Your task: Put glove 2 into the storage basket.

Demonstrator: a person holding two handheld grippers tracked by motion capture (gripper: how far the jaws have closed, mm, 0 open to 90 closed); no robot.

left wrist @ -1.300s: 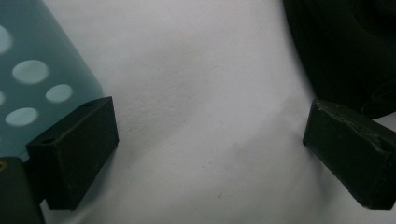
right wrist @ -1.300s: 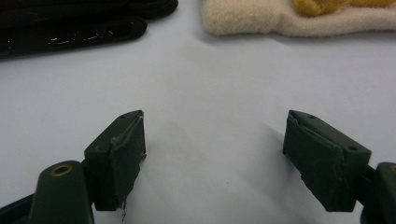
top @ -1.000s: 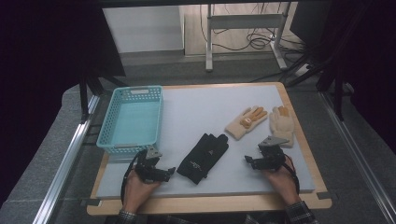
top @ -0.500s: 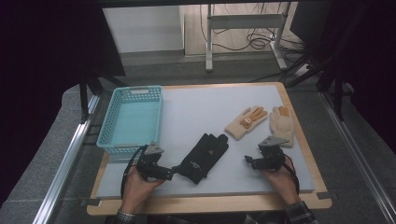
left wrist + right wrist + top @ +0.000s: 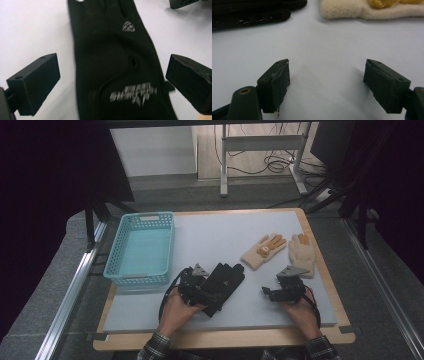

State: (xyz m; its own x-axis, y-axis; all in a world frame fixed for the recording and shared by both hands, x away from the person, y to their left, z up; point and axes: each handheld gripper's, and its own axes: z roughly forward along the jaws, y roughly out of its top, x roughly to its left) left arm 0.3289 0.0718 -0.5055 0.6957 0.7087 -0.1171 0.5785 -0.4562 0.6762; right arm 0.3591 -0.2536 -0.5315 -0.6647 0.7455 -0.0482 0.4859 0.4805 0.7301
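Left gripper (image 5: pixel 212 296): over the wrist end of the black glove, its jaws spread wide and just now opening further, with the glove lying between them but not pinched.
Left gripper view: the two black jaws stand far apart at either side, and the glove's cuff with its grey printed lettering runs up the middle between them, clear of both pads.
Black glove (image 5: pixel 223 280): flat on the white mat (image 5: pixel 220 237), near the front middle, fingers pointing away from the person towards the upper right, cuff end under the left gripper.
Right gripper (image 5: pixel 267 292): resting low at the front right of the mat, jaws wide apart and gripping nothing, bare mat between them.
Right gripper view: past the open jaws, the black glove's fingertips (image 5: pixel 254 12) lie at the upper left and the edge of a cream glove (image 5: pixel 372 10) at the upper right.
Cream gloves: one (image 5: pixel 262 251) lies tilted just beyond the black glove's fingertips, the other (image 5: pixel 301 254) just beside it on the right, near the mat's right edge.
Basket (image 5: pixel 114 270): turquoise, on the left side of the mat, just beside the left gripper, apart from the black glove.
Hands: left hand (image 5: pixel 176 312) and right hand (image 5: pixel 300 312) come in from the front edge, each wrapped round its gripper.
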